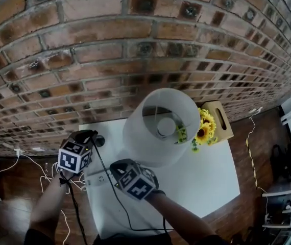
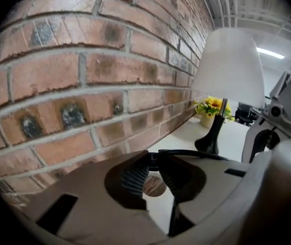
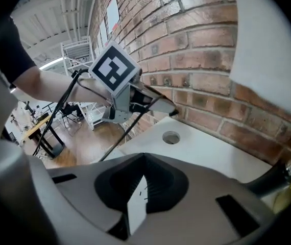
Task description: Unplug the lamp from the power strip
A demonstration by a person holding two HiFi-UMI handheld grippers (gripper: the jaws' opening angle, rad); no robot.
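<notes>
White table [image 1: 207, 177] against a brick wall [image 1: 84, 50]. My right claw [image 3: 143, 160] is clamped on the white power strip [image 1: 100, 178]. My left claw [image 2: 152, 163] pinches the lamp's black plug [image 3: 171, 113] in the air, clear of the strip, by the wall. Count: one plug, one cord [image 2: 196, 154], one strip, one lamp [image 1: 161, 126]. Farther back: one sunflower bunch [image 1: 204, 129], one wooden tissue box [image 1: 219, 119].

Head view: lamp base [image 2: 208, 145] obsc. by shade [image 1: 161, 129]; power strip [image 1: 100, 178] partly obsc. by right gripper [image 1: 116, 171].
</notes>
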